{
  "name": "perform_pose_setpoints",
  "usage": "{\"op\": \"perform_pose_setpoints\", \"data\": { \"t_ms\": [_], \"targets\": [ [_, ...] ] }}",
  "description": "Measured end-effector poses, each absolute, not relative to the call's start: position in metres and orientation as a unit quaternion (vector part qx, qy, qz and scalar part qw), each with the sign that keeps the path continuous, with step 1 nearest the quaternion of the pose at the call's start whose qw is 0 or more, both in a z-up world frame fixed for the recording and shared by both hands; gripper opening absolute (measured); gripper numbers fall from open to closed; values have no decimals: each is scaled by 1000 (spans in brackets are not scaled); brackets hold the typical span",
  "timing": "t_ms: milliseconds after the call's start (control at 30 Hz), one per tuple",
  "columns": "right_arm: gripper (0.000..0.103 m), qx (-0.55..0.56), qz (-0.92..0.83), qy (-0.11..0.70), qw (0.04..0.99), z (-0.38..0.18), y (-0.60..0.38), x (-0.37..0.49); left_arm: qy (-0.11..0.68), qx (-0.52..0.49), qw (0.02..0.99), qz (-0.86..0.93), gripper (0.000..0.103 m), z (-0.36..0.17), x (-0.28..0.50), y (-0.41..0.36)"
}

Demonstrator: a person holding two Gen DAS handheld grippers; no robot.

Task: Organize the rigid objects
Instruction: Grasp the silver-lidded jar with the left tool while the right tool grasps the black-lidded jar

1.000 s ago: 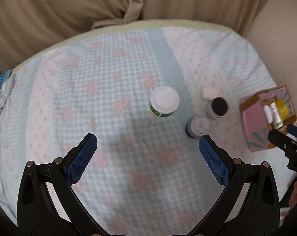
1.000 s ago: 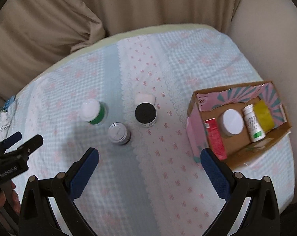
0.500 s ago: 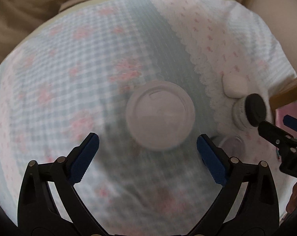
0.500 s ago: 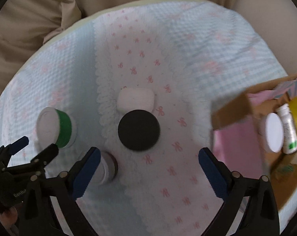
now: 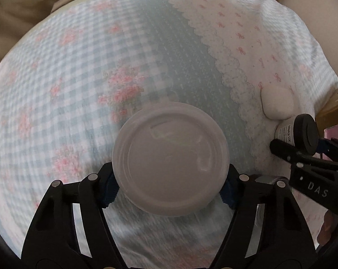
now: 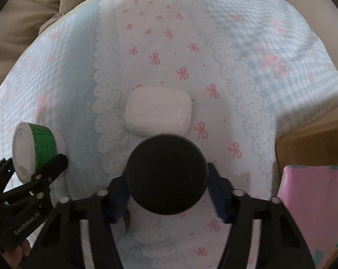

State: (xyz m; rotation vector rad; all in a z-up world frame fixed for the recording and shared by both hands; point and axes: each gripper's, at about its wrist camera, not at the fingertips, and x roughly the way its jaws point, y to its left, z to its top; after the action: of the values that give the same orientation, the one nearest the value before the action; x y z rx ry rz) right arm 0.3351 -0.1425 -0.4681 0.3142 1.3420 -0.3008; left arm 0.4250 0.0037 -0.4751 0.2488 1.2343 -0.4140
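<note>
Blue tongs (image 5: 169, 190) now seemingly around jars (image 5: 170, 159).

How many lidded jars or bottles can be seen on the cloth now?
3: the white-lidded jar between the left hand-held gripper fingers, the black-lidded bottle in the right hand-held gripper, and a silver-lidded jar, mostly hidden.

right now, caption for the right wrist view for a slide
Right gripper closed on the black-lidded jar, white case just beyond it on the cloth.
</note>
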Motion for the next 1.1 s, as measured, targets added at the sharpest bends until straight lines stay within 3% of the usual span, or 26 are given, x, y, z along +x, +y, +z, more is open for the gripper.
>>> {"op": "perform_pose_setpoints", "data": {
  "t_ms": [300, 533, 1100],
  "targets": [
    [52, 145, -136, 613, 765, -464, -148, 333, 565, 116, 794, -190, 68, -470, 422, 4],
    [52, 154, -133, 596, 777, -437, -150, 324, 547, 111, 808, -189, 68, -436, 412, 11],
    [52, 161, -98, 535, 824, -284, -137, 250, 482, 84, 846, -212, 68, -267, 314, 13]
  ]
}}
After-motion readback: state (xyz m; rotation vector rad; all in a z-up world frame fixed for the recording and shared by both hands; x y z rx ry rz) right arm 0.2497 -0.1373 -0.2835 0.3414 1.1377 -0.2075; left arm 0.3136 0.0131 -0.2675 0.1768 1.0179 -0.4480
